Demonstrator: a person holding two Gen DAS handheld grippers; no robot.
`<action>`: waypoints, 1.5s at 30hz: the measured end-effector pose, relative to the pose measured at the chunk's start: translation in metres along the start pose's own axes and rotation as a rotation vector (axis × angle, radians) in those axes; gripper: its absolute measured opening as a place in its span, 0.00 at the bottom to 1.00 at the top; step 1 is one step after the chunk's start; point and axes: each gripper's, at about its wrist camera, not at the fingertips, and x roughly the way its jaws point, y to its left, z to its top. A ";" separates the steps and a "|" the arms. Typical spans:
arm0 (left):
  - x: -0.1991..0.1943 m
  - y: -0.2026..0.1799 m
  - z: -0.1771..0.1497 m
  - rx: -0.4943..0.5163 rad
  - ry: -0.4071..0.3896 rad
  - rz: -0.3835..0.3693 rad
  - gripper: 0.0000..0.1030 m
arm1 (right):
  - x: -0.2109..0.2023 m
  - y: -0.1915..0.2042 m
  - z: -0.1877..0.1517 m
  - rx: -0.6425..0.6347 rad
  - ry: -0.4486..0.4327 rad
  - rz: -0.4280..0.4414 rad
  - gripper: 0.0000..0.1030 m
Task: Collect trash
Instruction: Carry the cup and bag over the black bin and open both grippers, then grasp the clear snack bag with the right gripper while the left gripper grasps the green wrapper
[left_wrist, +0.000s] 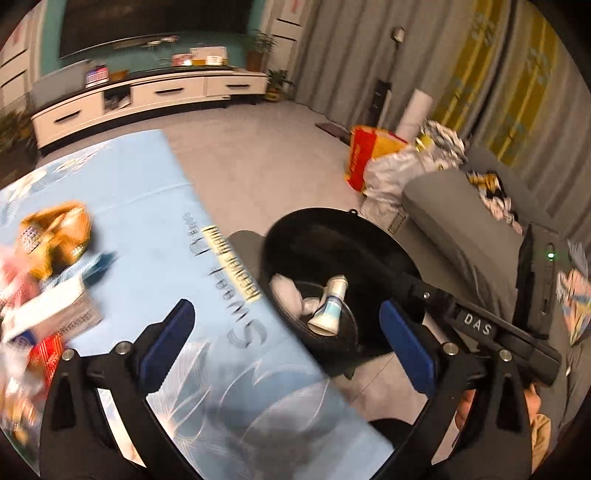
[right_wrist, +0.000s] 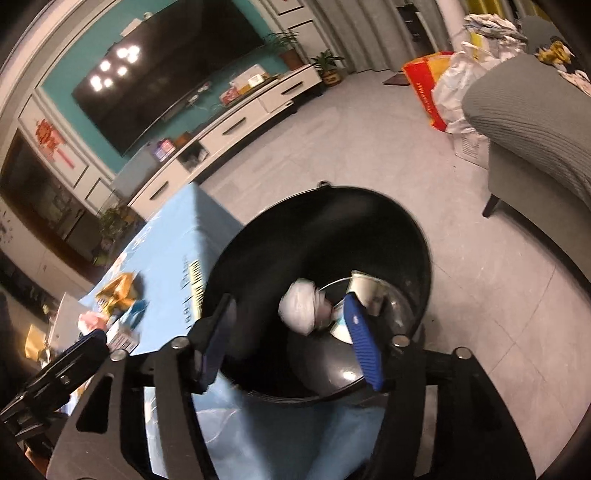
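**Both loads dropped, back to the desk for more**

Your left gripper (left_wrist: 288, 345) hangs over the edge of the desk with the light blue printed cloth (left_wrist: 155, 206), its blue-padded fingers (left_wrist: 168, 341) spread as wide as they go with nothing between them. Your right gripper (right_wrist: 291, 343) sits directly above the round black plastic trash bin (right_wrist: 406, 229) on the floor just beside the desk; its fingers are parted and empty too. A crumpled white wad of paper (right_wrist: 301, 308) and a white paper cup with a blue band (left_wrist: 330, 308) lie in the bottom of the bin, so the drop-off step looks finished for this round.

What remains is on the desk: a crumpled golden-orange snack wrapper (left_wrist: 55, 232), and near it a blurred heap of white, pink and red packets and cartons (left_wrist: 44, 317) at the left edge.

The next move, as I judge it, calls for swinging a gripper back over the cloth, fingers kept wide, and coming down on the golden wrapper first, since it sits apart from the heap. Close gently; it will crush and may slip.
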 end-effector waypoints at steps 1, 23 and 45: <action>-0.012 0.008 -0.006 -0.021 -0.011 0.014 0.97 | -0.002 0.006 -0.002 -0.010 0.004 0.009 0.62; -0.203 0.174 -0.159 -0.422 -0.323 0.241 0.97 | -0.003 0.151 -0.096 -0.271 0.238 0.422 0.97; -0.145 0.226 -0.174 -0.593 -0.205 0.184 0.97 | 0.087 0.235 -0.135 -0.395 0.415 0.415 0.90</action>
